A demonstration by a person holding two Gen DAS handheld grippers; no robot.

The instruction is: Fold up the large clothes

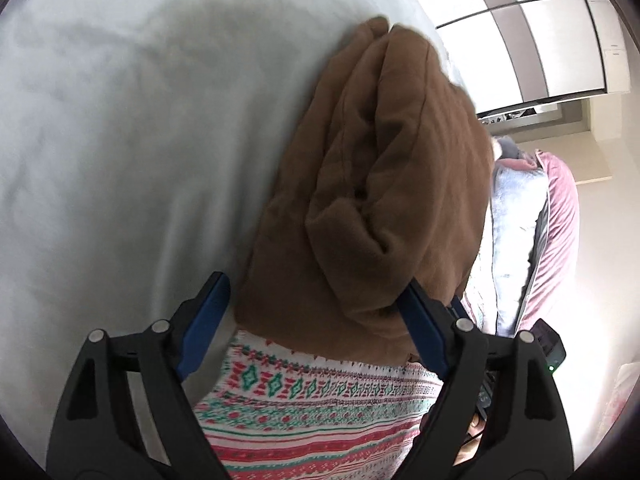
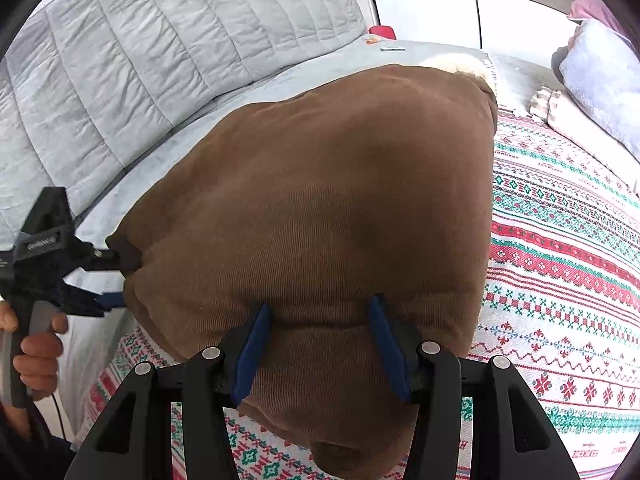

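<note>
A: Left wrist view: my left gripper stood spread wide, its pads not pressing the brown garment bunched ahead of its fingers.

B: And my right gripper was clamped on a fold of that garment, which lay ahead of it on the patterned blanket.

bed | patterned blanket on it | brown garment atop

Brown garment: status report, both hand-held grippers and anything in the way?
Right hand-held gripper clamped on brown garment. Left hand-held gripper open at the garment's edge. Garment bunched on patterned blanket. Nothing in the way.
</note>
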